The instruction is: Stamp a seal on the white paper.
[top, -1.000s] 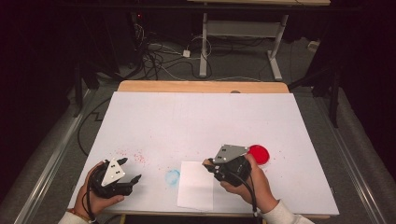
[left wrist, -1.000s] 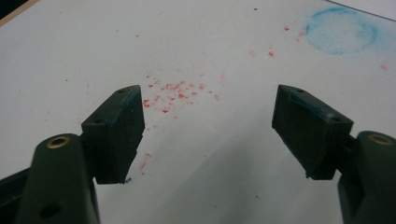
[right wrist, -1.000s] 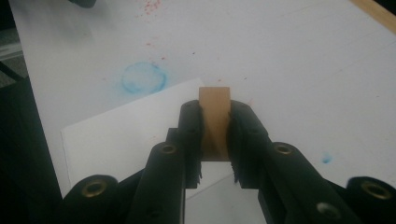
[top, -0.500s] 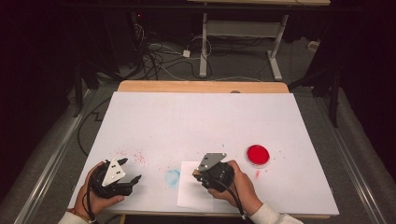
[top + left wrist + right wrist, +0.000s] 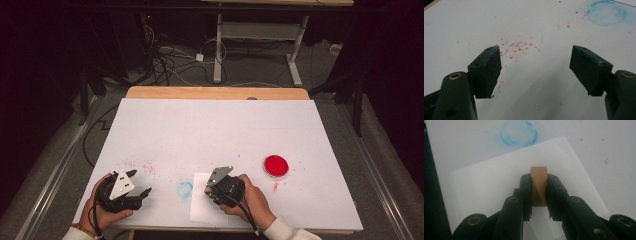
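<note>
A person's hands work two grippers at the near edge of a white table [image 5: 215, 130]; the right gripper [image 5: 539, 192] has its jaws clamped on a small tan wooden block [image 5: 538, 185], held over a white sheet of paper [image 5: 486, 195] that lies near the table's front edge – in the high view the right gripper [image 5: 214, 186] sits over the sheet [image 5: 200, 207]; just left of the paper, a pale blue ring stain [image 5: 184, 189] marks the surface; the left gripper [image 5: 142, 194] rests at the near left, its jaws wide apart and holding nothing – beyond them lie scattered red specks [image 5: 516, 47]; a round red dish [image 5: 276, 165] stands to the right, apart from both tools.
</note>
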The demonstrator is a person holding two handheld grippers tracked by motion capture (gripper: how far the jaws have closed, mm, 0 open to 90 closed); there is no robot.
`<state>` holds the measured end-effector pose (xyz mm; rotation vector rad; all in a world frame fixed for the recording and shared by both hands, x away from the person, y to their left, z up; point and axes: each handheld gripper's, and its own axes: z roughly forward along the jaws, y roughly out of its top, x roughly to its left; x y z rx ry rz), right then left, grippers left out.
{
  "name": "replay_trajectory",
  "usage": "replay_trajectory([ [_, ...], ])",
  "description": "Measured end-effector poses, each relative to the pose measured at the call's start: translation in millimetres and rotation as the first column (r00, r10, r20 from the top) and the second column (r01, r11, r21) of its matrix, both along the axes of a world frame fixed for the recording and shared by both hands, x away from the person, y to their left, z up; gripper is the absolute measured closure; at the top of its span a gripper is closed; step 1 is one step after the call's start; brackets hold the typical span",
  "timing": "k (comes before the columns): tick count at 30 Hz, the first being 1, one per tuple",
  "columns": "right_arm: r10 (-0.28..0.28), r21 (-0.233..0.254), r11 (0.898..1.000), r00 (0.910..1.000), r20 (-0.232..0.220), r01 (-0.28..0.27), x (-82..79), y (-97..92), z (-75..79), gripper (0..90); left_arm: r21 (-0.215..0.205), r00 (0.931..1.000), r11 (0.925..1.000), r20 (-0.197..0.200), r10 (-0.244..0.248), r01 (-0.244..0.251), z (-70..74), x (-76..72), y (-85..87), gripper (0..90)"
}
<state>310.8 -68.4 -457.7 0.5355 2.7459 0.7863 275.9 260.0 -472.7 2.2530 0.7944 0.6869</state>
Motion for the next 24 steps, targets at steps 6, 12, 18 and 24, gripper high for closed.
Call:
replay_trajectory([
  [6,0.007,-0.005,1.0,1.0,-0.006,-0.007,3.5,2.9,-3.1,76.1,0.0,1.0,1.0,-0.002,0.002,-0.002,-0.9,0.5,-0.5,24.8],
  [12,-0.006,0.0,1.0,0.9999,-0.016,0.006,3.4,2.4,-4.1,76.2,0.004,1.0,1.0,-0.003,-0.001,0.001,-0.9,0.7,-1.6,24.8],
  [18,0.002,-0.012,1.0,1.0,0.005,-0.002,1.4,3.5,-4.2,76.2,0.005,1.0,1.0,-0.006,-0.002,0.003,-1.2,1.6,-2.5,24.8],
  [24,-0.002,0.003,1.0,0.9999,-0.014,0.002,3.7,1.4,-4.7,76.2,-0.001,1.0,1.0,-0.009,0.002,-0.002,-1.9,2.5,-2.6,24.8],
])
